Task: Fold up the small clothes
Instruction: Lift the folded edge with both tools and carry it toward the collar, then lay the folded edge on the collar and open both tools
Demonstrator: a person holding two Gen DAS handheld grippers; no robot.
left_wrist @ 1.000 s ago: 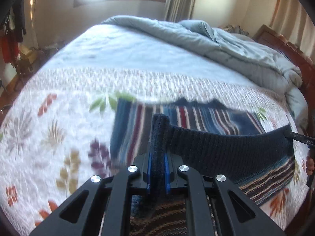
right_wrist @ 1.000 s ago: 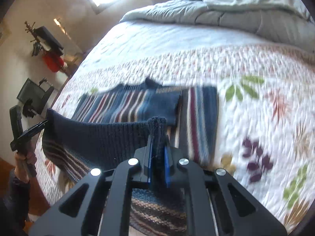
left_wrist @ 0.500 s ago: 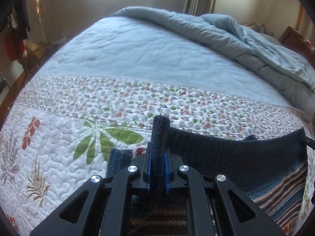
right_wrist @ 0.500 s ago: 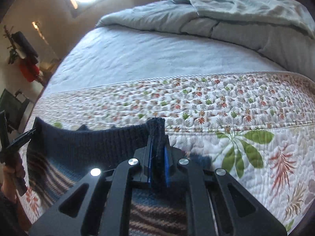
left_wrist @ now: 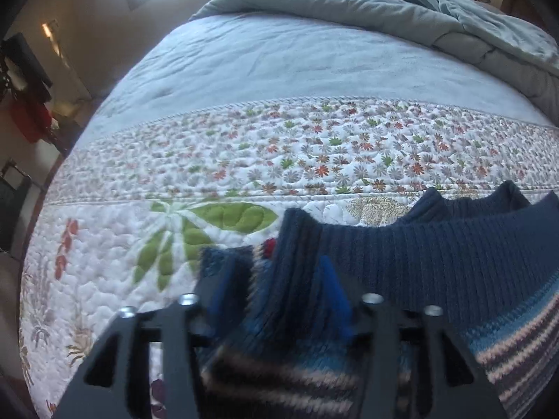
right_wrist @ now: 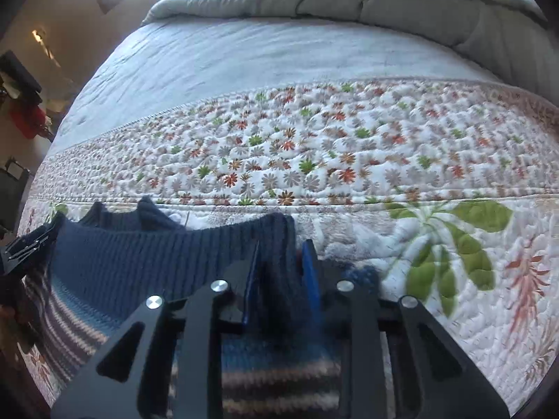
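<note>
A small navy knit sweater (left_wrist: 436, 262) with striped body lies folded over on the floral quilt (left_wrist: 244, 160). Its ribbed hem runs between the two grippers. My left gripper (left_wrist: 279, 279) has its blue-padded jaws spread apart, with the hem's left corner loose between them. In the right wrist view the same sweater (right_wrist: 139, 255) stretches left. My right gripper (right_wrist: 281, 262) also has its jaws parted around the hem's right corner. The left gripper shows at the far left of the right wrist view (right_wrist: 28, 248).
A grey duvet (left_wrist: 419, 10) is bunched at the far end of the bed. A plain pale-blue bedcover (left_wrist: 279, 63) lies beyond the quilt. Dark furniture and a red object (left_wrist: 31, 118) stand left of the bed.
Both grippers carried the hem forward over the sweater and down to the quilt. Their jaws have opened from a tight pinch on the hem.
</note>
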